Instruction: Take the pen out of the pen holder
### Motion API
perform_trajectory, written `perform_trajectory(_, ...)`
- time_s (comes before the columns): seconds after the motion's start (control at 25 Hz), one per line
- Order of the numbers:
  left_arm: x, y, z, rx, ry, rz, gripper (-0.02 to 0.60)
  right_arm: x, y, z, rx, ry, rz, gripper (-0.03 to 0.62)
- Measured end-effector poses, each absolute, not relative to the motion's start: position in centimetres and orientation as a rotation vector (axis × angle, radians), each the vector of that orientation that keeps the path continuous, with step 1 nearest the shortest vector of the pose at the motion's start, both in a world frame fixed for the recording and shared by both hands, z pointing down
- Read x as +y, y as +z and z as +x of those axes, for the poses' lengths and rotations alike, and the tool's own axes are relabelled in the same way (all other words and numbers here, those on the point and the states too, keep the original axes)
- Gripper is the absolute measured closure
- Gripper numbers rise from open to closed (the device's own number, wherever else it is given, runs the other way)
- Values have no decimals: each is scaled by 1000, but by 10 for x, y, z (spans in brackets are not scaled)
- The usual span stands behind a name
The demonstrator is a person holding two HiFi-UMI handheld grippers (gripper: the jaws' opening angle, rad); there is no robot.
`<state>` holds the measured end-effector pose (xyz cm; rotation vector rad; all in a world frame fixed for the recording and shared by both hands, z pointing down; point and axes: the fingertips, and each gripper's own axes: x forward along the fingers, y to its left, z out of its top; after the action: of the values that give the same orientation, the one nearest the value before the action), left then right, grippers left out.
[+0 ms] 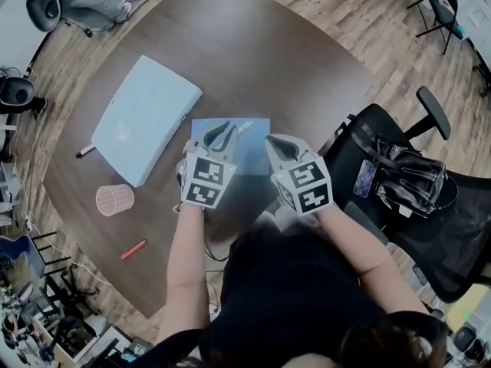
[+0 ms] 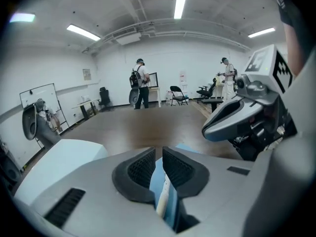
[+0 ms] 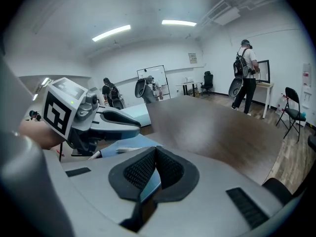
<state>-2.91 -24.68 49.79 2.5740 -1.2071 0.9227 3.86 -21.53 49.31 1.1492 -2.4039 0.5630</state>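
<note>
A pink mesh pen holder (image 1: 115,199) stands on the brown table (image 1: 253,60), well left of both grippers. An orange pen (image 1: 133,249) lies near the table's front edge. A blue sheet (image 1: 249,153) lies in the middle with a white pen (image 1: 245,127) on it. My left gripper (image 1: 219,138) hovers over that sheet, its jaws a narrow slit apart. The white pen (image 2: 163,197) shows through the slit, below the pads (image 2: 143,169). The right gripper (image 1: 281,147) sits beside it over the sheet's right part, its pads (image 3: 168,169) meeting at the tips.
A large pale blue-white box (image 1: 146,117) lies left of the sheet, with a dark-tipped pen (image 1: 84,152) by its left corner. A black office chair holding a bag (image 1: 403,176) stands close at the right. Two people (image 2: 139,83) stand far across the room.
</note>
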Motion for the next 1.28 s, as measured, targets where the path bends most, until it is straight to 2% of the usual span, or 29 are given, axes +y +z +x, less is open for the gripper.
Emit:
perform_trajectory(0.56, -211, 453, -109, -1462, 388, 2324, 545, -223, 480, 14, -2433, 501, 1112, 576)
perform_trajectory(1.28, -139, 458, -166, -1633, 236, 2088, 550, -219, 470, -19, -2472, 441, 1015, 576)
